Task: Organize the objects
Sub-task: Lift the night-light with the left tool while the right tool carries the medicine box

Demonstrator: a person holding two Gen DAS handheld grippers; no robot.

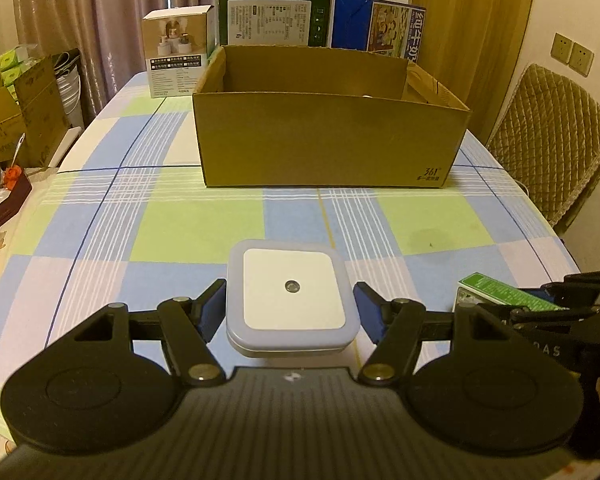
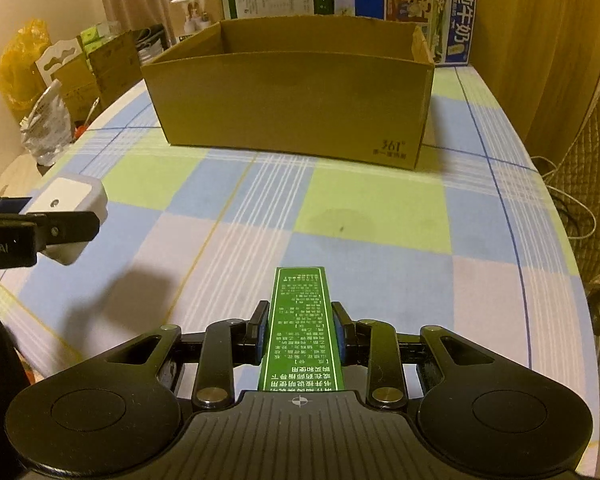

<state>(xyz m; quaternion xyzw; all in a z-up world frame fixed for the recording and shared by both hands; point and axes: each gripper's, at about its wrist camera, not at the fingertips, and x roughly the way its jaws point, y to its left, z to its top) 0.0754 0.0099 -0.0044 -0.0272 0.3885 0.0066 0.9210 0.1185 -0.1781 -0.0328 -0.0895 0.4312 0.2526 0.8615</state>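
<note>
My left gripper [image 1: 290, 300] is shut on a white square night light [image 1: 288, 294], held flat just above the checked tablecloth [image 1: 196, 220]. In the right wrist view the same night light [image 2: 66, 204] hangs at the far left in the left gripper's fingers [image 2: 66, 226]. My right gripper [image 2: 300, 328] is shut on a narrow green printed box [image 2: 300, 320] that points forward. From the left wrist view, that green box [image 1: 500, 292] shows at the lower right. An open brown cardboard carton [image 1: 332, 140] [image 2: 288, 100] stands ahead of both grippers, mid-table.
Behind the carton stand a white product box [image 1: 178, 52], a green box [image 1: 272, 18] and a blue milk box [image 1: 380, 26]. A quilted chair [image 1: 552, 140] is by the table's right edge. Cardboard boxes and bags [image 1: 24, 112] crowd the left side.
</note>
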